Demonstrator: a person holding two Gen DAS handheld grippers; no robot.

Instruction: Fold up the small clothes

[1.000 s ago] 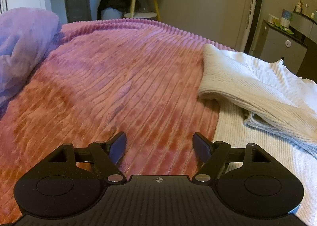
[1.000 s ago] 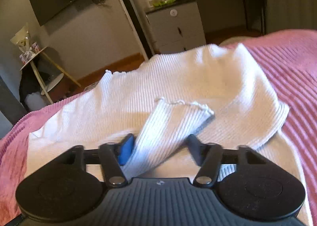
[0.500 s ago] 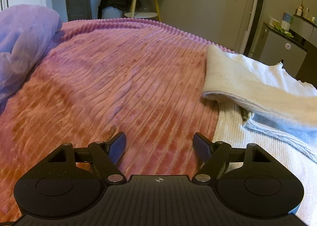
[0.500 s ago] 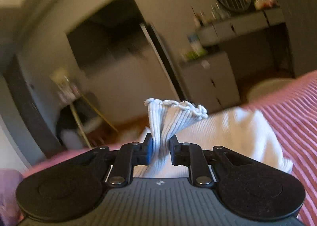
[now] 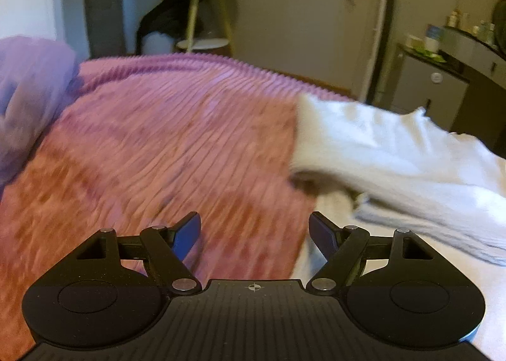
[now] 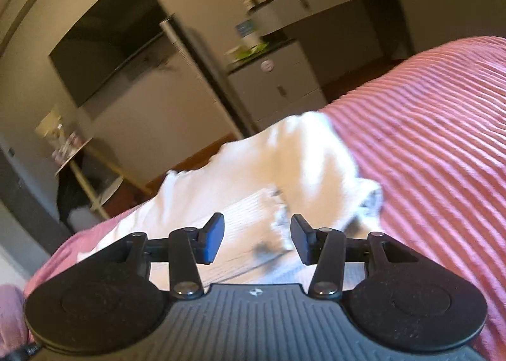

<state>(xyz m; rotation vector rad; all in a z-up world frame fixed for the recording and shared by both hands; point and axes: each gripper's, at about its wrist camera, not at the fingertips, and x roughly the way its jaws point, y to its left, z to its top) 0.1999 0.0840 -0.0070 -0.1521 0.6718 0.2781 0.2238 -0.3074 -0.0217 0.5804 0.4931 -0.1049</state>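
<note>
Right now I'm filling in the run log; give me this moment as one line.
stage: mid-fold | left gripper: open, over pink blanket | right gripper: open, over white ribbed top | top: lying partly folded

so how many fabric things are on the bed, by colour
white: 1, the ribbed garment, lying part folded
pink: 1, the ribbed blanket covering the bed
purple: 1, the bundled cloth at the far left edge
total: 3
</note>
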